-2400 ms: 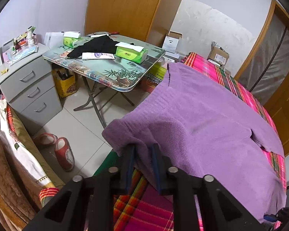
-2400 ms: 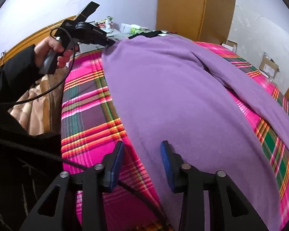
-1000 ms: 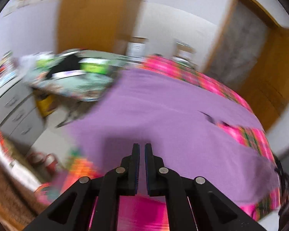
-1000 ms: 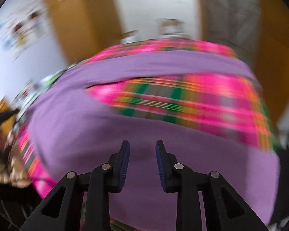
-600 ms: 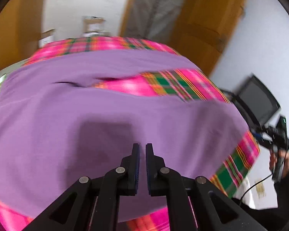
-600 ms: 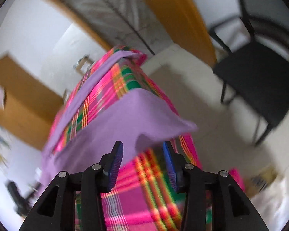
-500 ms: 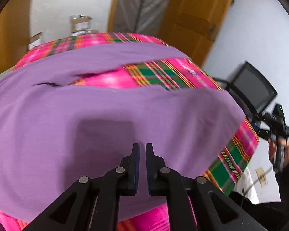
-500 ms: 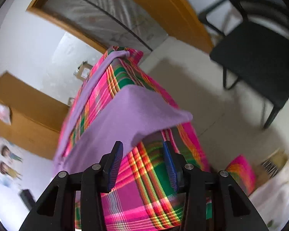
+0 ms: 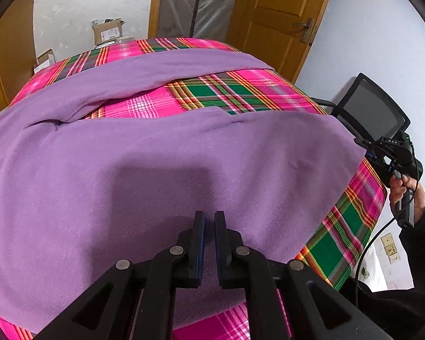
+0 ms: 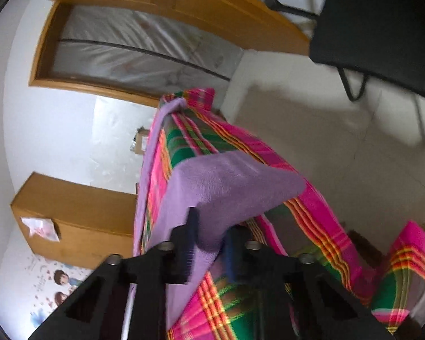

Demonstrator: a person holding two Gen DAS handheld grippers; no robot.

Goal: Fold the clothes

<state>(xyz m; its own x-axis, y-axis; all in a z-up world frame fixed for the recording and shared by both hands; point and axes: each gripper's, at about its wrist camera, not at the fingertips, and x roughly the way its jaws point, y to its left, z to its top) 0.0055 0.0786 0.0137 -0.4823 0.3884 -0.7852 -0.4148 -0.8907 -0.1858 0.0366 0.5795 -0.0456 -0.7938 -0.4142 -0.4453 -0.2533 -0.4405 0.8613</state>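
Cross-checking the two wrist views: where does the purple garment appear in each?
Left wrist: purple garment fills the centre, over the plaid bedcover.
Right wrist: its corner sits at centre, between the right gripper jaws, which are closing.
Shared landmark: the plaid bedcover.

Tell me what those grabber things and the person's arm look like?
Both grippers, left and right, are black angular frames with silver rivets and ribbed blue pads. The right one's pistol-style handle trails a thin black cable. The person wears a black sleeve.
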